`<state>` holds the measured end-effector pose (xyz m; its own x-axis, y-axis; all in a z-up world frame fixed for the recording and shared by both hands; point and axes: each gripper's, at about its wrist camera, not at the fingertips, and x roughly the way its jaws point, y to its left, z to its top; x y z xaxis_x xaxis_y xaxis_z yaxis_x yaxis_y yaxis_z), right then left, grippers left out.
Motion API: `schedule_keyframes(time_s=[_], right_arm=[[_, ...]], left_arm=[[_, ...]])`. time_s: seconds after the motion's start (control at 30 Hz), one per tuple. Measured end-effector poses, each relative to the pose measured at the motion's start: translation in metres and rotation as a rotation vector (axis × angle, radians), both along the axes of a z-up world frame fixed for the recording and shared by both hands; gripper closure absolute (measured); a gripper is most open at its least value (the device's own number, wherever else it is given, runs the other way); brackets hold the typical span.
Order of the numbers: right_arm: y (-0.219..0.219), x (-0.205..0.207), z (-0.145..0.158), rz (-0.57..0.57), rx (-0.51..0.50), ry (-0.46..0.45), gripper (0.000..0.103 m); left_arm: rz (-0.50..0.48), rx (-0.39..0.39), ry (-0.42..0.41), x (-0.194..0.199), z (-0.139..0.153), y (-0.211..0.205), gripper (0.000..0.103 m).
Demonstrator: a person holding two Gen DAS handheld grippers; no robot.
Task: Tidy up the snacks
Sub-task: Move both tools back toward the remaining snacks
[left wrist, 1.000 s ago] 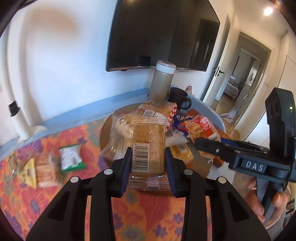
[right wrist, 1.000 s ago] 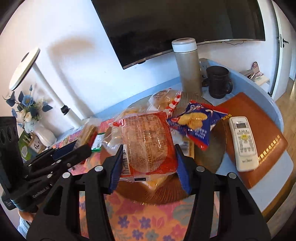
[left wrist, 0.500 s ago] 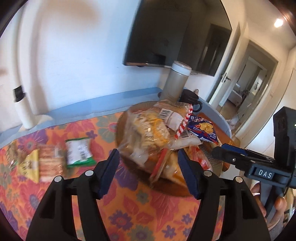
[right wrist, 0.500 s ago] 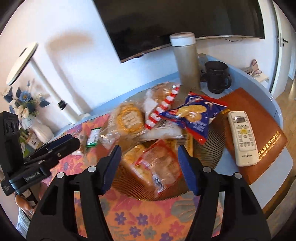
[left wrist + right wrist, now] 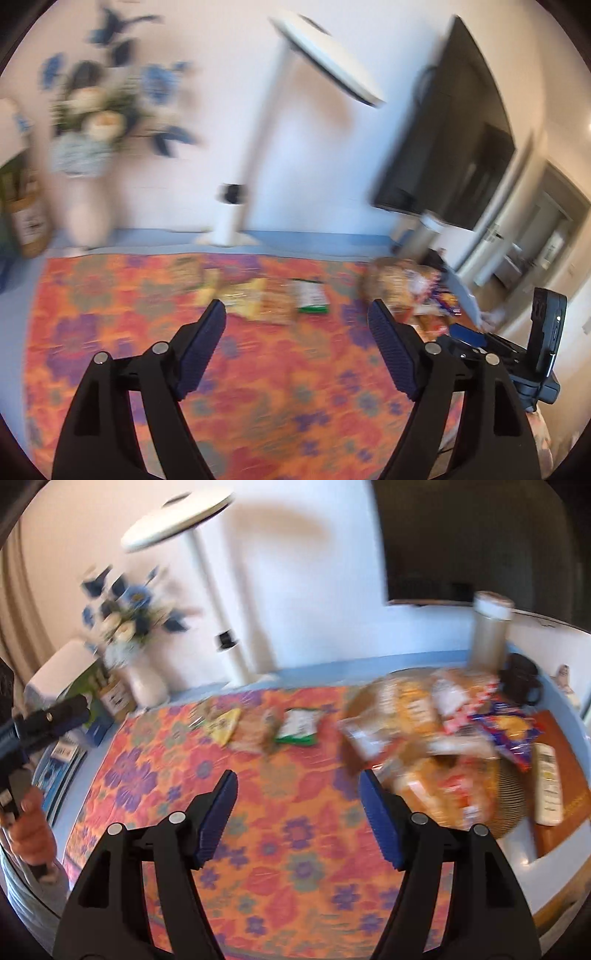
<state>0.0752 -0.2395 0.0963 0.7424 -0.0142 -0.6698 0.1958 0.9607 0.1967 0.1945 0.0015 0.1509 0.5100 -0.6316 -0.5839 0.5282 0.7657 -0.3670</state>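
left wrist view: left tool [image 5: 297, 332] empty, jaws wide and opening, nothing between the pads. aimed down at the flowered cloth [image 5: 122, 332] on the bench. loose snacks in a short row just ahead of the fingertips: yellow packet [image 5: 242, 299], biscuit pack [image 5: 277, 301], green packet [image 5: 310, 295], close together, possibly touching; blur prevents certainty. snack pile [image 5: 402, 284] at far right, partly cut off behind the right finger. right tool [image 5: 469, 330] visible at right edge, near the pile. lamp [image 5: 240, 206] and flower vase [image 5: 86, 206] at the back wall, clear of the work.

right wrist view: right tool [image 5: 297, 797] also empty, jaws apart and opening, only cloth between the pads. round woven tray [image 5: 511, 805] to the right, heaped with wrapped snacks [image 5: 436, 746], including a blue packet [image 5: 509, 734] on the far side. same row of three loose packets lying flat on the cloth, left of the tray and well apart from it. remote [image 5: 548, 790] beside the tray on a brown mat; flask [image 5: 489, 635] and mug [image 5: 522, 681] behind. left tool [image 5: 55, 716] at left edge, held in a hand [image 5: 31, 827].

step in hand, as judged: between placements, both tools free, most snacks in the tray, three outside. next move calls for: picking one loose packet, aligning the pads across its short width, descending low enough to catch a flat wrapper, closing gently. risk: thin film slipping off the pads.
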Motion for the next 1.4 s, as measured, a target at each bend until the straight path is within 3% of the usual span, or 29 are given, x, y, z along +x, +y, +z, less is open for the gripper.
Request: schedule_keyframes(time_s=[0.13,0.27,0.37,0.5,0.63,0.8,1.23,1.4], right_arm=[[0.029,0.021,-0.022,0.057,0.016,0.043,0.034],[0.054,0.042,-0.060,0.101,-0.001,0.082,0.030],[0.069,0.051,-0.091,0.113,-0.074,0.088,0.023],[0.074,0.057,-0.116,0.120,-0.089,0.116,0.023],[0.076,0.058,-0.128,0.106,-0.114,0.140,0.015],[0.080,0.060,-0.133,0.127,-0.128,0.161,0.006],[0.085,0.064,-0.137,0.149,-0.144,0.182,0.004],[0.087,0.064,-0.138,0.151,-0.150,0.188,0.003]], left_arm=[[0.076,0.025,0.034,0.004,-0.019,0.045,0.022],[0.143,0.092,0.078,0.009,-0.062,0.068,0.020],[0.212,0.209,0.092,0.018,-0.103,0.070,0.017],[0.237,0.263,0.157,0.028,-0.149,0.078,0.017],[0.264,0.294,0.151,0.028,-0.173,0.078,0.016],[0.280,0.273,0.135,0.021,-0.170,0.081,0.009],[0.291,0.195,0.213,0.032,-0.177,0.092,0.006],[0.295,0.203,0.212,0.031,-0.177,0.091,0.006]])
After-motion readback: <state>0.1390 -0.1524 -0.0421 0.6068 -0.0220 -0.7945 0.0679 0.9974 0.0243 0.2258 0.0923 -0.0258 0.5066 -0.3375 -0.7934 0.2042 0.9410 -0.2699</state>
